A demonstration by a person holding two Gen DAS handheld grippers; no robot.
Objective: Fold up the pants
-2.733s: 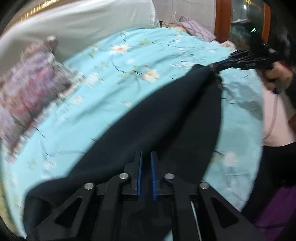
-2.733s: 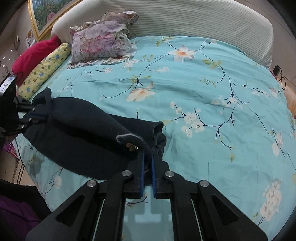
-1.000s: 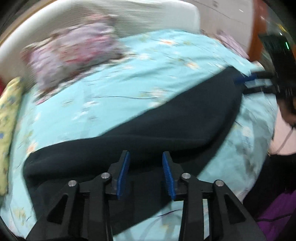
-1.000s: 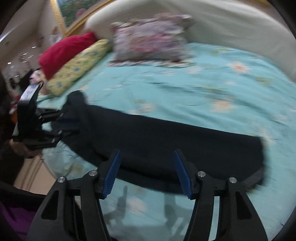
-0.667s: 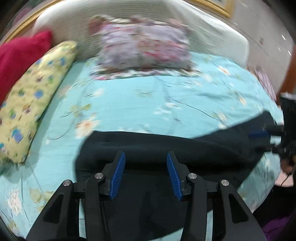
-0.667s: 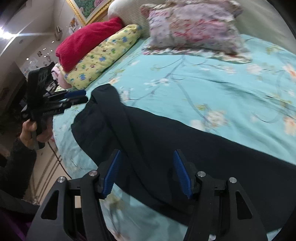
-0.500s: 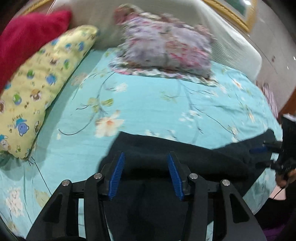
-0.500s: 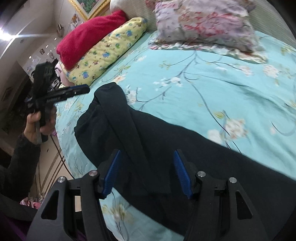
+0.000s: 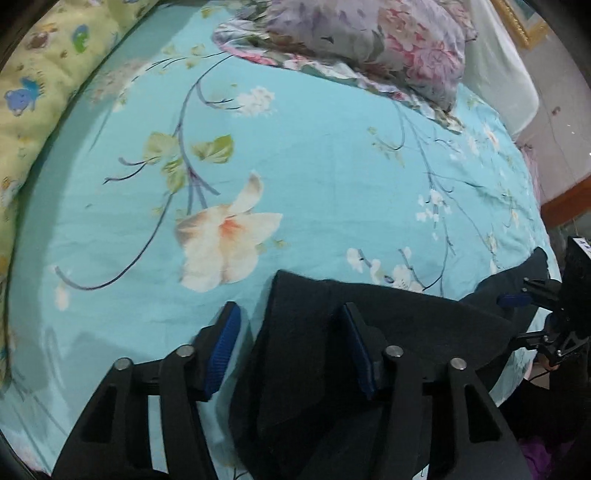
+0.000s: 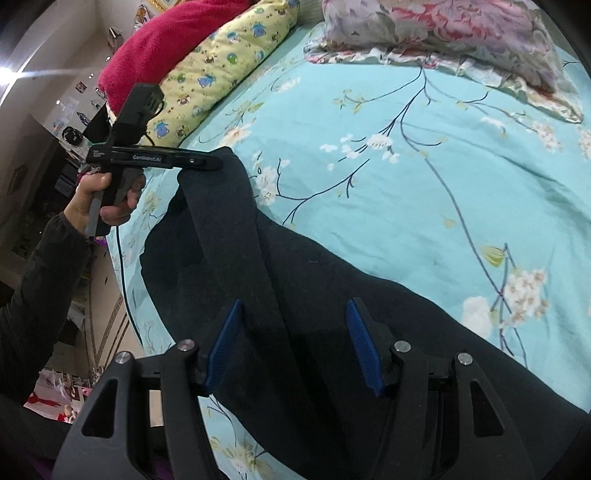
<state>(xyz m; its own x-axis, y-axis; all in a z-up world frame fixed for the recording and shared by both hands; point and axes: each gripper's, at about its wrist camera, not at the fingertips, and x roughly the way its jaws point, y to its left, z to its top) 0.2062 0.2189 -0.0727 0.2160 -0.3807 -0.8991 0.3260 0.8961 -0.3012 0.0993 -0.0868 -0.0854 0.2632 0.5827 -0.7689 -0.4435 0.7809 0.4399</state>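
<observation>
The dark navy pants [image 10: 332, 317] lie stretched along the near edge of the bed, with a long folded strip running toward the far left corner. In the left wrist view the pants [image 9: 406, 332] lie under my left gripper [image 9: 291, 317], which is open with a corner of the cloth between its blue pads, not pinched. My right gripper [image 10: 293, 325] is open above the middle of the pants, holding nothing. The left gripper also shows in the right wrist view [image 10: 207, 162], at the far end of the pants. The right gripper shows at the right edge of the left wrist view [image 9: 517, 299].
The turquoise floral bedspread [image 9: 314, 166] covers the bed. A floral pillow [image 10: 461, 33], a yellow cartoon-print pillow [image 10: 221, 62] and a red cushion [image 10: 166, 40] lie at the head. The bed edge and the floor [image 10: 107, 295] are at the left.
Both grippers have let go of the pants and opened. The pants now lie flat on the bed. The left gripper has swung toward the corner of the cloth.
</observation>
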